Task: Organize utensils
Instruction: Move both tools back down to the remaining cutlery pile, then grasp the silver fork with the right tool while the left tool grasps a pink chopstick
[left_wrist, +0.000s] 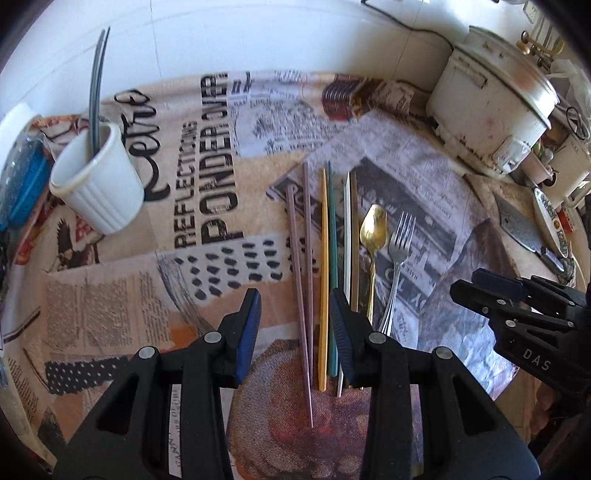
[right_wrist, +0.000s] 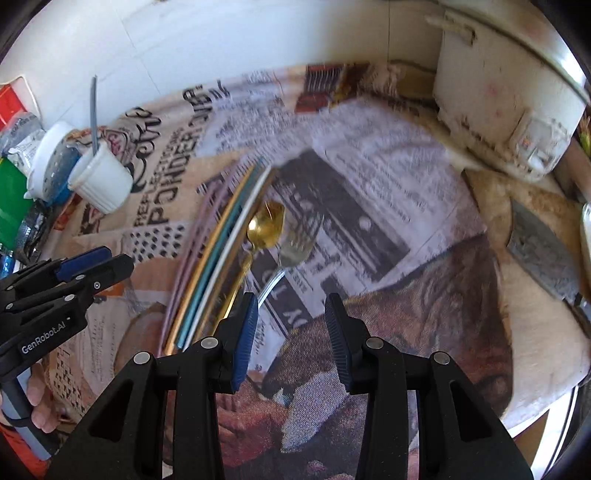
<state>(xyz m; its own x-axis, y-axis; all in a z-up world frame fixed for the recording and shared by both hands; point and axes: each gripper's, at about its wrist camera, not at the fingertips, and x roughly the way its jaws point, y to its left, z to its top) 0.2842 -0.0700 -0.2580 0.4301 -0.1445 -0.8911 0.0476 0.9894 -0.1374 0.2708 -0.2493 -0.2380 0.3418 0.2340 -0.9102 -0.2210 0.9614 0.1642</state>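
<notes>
Several chopsticks lie side by side on the printed cloth: a purple pair (left_wrist: 301, 251), a yellow one (left_wrist: 324, 258), a teal one (left_wrist: 332, 240) and paler ones (left_wrist: 349, 236). To their right are a gold spoon (left_wrist: 373, 225) and a steel fork (left_wrist: 402, 236). My left gripper (left_wrist: 295, 332) hangs open over the near ends of the chopsticks, its pads clear of them. A white ribbed cup (left_wrist: 99, 181) at the left holds two grey chopsticks (left_wrist: 98, 85). My right gripper (right_wrist: 291, 332) is open and empty, just right of the fork's handle (right_wrist: 273, 284) and the spoon (right_wrist: 266, 225).
A white rice cooker (left_wrist: 491, 110) stands at the back right, with a cleaver (left_wrist: 517, 225) and a patterned plate (left_wrist: 550, 225) in front of it. Blue and green packages (right_wrist: 11, 199) crowd the left edge behind the cup. A person's hand (right_wrist: 40, 402) holds the left gripper's handle.
</notes>
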